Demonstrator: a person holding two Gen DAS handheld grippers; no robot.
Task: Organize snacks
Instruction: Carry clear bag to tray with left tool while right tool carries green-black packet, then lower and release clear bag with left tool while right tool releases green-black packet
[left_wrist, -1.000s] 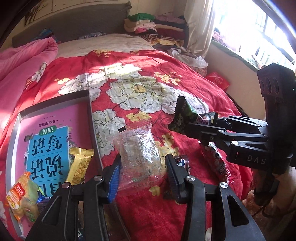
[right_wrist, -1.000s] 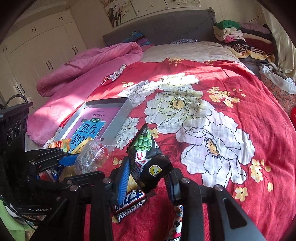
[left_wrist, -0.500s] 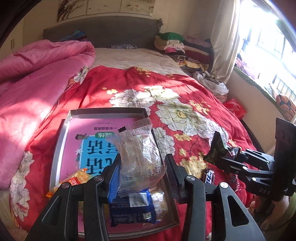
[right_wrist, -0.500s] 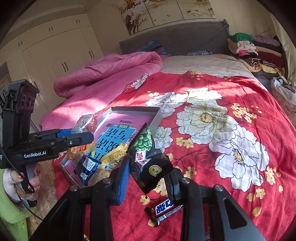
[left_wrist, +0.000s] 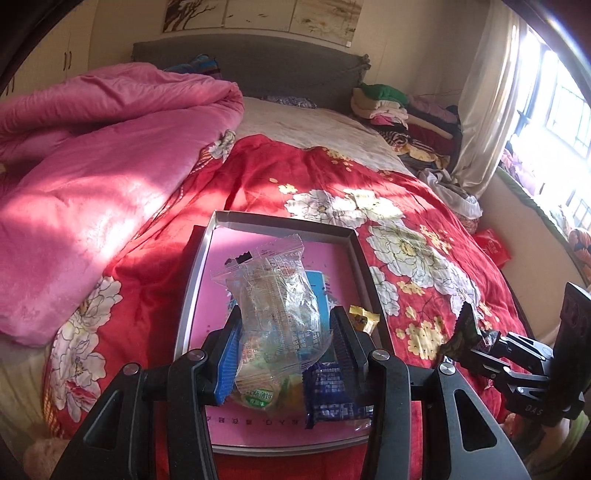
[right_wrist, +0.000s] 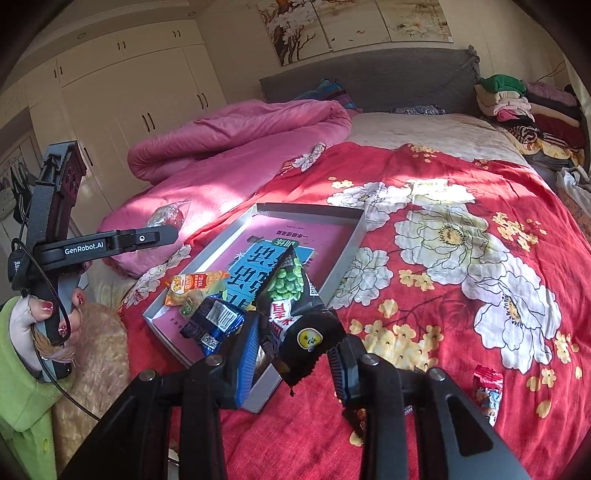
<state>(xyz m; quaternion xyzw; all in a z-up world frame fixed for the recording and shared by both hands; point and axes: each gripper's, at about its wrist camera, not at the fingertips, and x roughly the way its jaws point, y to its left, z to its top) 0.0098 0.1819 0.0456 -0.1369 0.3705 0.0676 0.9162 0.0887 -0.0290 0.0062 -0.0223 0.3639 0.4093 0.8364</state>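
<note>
over the grey tray (left_wrist: 201, 258), in the left wrist view, we see our left gripper (left_wrist: 286, 347) part-closed, pinching a clear snack packet (left_wrist: 275, 310) held above the tray; a blue packet (left_wrist: 334, 393) lies below. in the right wrist view, our right gripper (right_wrist: 295, 360) clamps a dark green-pea bag (right_wrist: 299, 321) above the tray's (right_wrist: 349, 254) near corner, on the red floral bedspread (right_wrist: 461, 280).
</note>
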